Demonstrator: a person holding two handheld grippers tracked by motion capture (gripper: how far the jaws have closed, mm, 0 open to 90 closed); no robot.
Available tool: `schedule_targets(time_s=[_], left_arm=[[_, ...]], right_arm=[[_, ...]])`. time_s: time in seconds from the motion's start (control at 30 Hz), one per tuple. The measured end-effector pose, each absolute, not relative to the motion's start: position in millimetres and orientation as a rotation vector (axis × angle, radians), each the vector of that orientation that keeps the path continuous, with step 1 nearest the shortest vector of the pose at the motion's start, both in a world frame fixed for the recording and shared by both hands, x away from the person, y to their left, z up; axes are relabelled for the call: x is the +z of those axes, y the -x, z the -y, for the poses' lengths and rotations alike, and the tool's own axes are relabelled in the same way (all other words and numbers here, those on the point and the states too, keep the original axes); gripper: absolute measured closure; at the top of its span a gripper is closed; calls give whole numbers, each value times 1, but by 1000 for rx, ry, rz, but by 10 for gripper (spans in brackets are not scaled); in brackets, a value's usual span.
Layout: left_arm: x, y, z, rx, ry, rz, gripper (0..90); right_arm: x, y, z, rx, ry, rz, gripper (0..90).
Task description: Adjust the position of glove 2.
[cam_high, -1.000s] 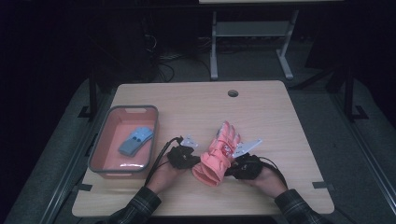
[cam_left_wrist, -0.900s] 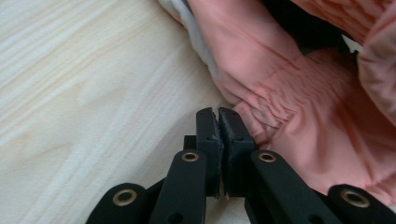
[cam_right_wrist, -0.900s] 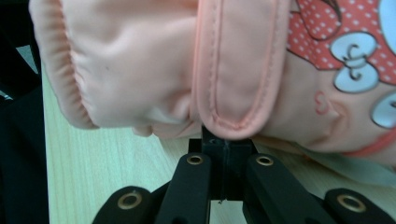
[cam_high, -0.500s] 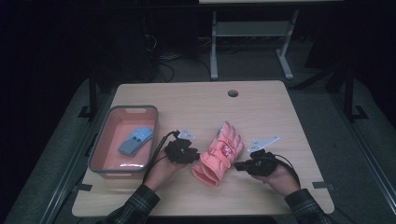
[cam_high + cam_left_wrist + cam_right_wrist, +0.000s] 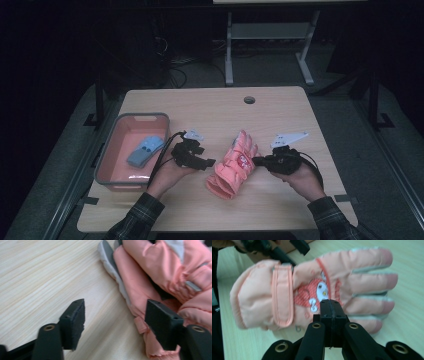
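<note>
A pink padded glove (image 5: 234,167) with a cartoon patch lies on the wooden table (image 5: 210,105), fingers pointing away from me. In the right gripper view its back (image 5: 287,295) faces the camera. My left gripper (image 5: 209,163) is to the glove's left, and its jaws have just been opening. In the left gripper view they (image 5: 115,312) stand apart over bare wood, with the glove's cuff (image 5: 160,290) beside one jaw and nothing between the pads. My right gripper (image 5: 256,160) is shut, its tips (image 5: 330,306) at the glove's right edge. I see no fabric between those pads.
A grey bin with a pink inside (image 5: 107,160) stands at the table's left and holds a light blue item (image 5: 145,150). A round cable hole (image 5: 249,99) is near the far edge. Cables trail from both grippers. A white frame stands on the floor behind.
The glove was bunched between both grippers and now lies flatter on the table. The left gripper let go of it and drew back left. The right gripper moved right.
</note>
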State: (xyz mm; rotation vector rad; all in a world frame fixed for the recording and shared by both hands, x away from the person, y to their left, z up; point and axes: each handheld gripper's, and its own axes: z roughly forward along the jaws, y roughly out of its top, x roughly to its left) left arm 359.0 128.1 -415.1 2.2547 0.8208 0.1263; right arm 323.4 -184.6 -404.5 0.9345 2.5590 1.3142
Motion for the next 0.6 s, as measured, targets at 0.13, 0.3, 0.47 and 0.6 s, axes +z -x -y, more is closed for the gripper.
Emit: schedule_targets(time_s=[0.13,0.3,0.47,0.6], left_arm=[[-410,-358,-128,130,-2247,-812,259],[-400,-359,-133,150,-2221,-807,246],[-395,-356,-134,148,-2209,-792,243],[-393,-355,-133,150,-2206,-779,237]], right_arm=[[-398,-330,182,1329,-930,-2535,898],[-389,-340,173,1359,-916,-2512,898],[-387,-348,167,1373,-917,-2496,899],[-389,-353,164,1375,-914,-2495,899]])
